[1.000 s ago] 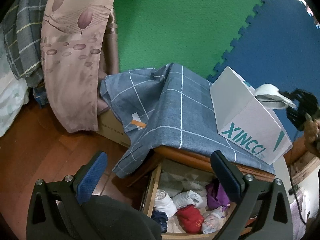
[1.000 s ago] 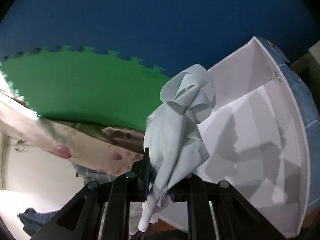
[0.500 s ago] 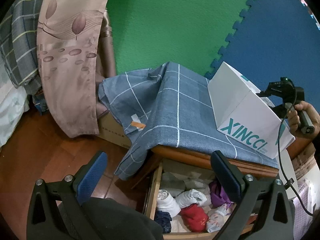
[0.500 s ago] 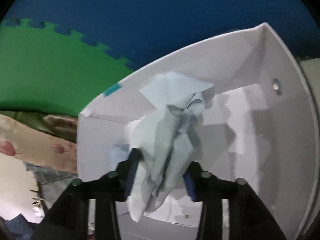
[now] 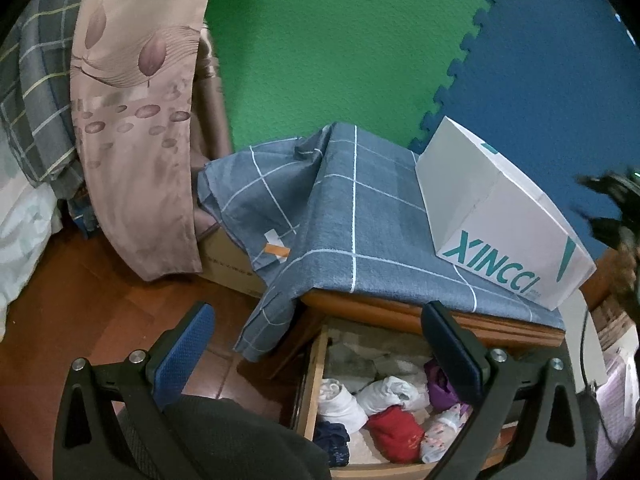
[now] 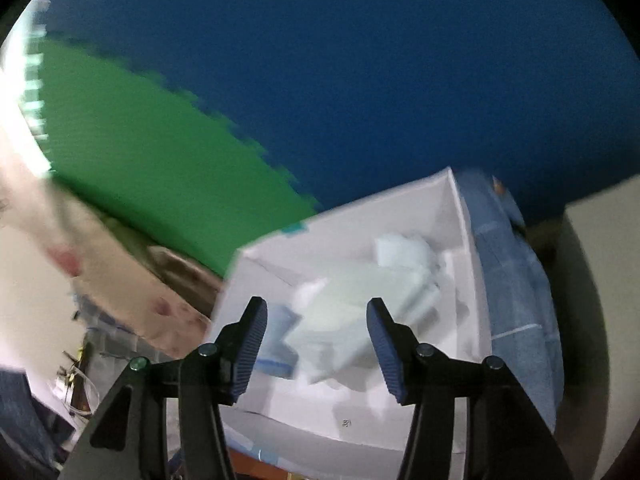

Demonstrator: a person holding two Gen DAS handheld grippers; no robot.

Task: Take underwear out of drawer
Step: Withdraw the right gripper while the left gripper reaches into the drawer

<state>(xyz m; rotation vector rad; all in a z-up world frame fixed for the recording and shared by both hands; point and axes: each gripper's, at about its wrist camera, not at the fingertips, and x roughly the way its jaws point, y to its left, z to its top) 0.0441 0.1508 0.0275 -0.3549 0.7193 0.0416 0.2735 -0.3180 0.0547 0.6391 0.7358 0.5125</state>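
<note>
The open wooden drawer (image 5: pixel 310 384) at the bottom of the left wrist view holds several rolled underwear: white (image 5: pixel 384 392), red (image 5: pixel 394 432), purple (image 5: pixel 440 388), dark blue (image 5: pixel 330 436). My left gripper (image 5: pixel 316 348) is open and empty above the drawer's left side. My right gripper (image 6: pixel 316 334) is open and empty just above the white box (image 6: pixel 460 240). Pale blue underwear (image 6: pixel 360 300) lies loose inside that box. The same white box, marked XINCCI (image 5: pixel 496 216), stands on the cabinet top. The right gripper (image 5: pixel 612 208) shows blurred beside it.
A grey-blue checked cloth (image 5: pixel 340 220) covers the cabinet top and hangs over its left edge. A beige patterned curtain (image 5: pixel 132 120) and plaid bedding (image 5: pixel 28 92) hang at the left. Green and blue foam mats (image 5: pixel 320 40) line the wall. Wooden floor (image 5: pixel 80 300) lies below left.
My right gripper carried the pale blue underwear into the white box, opened and let it go, then drew back above the box. My left gripper stayed open over the drawer.
</note>
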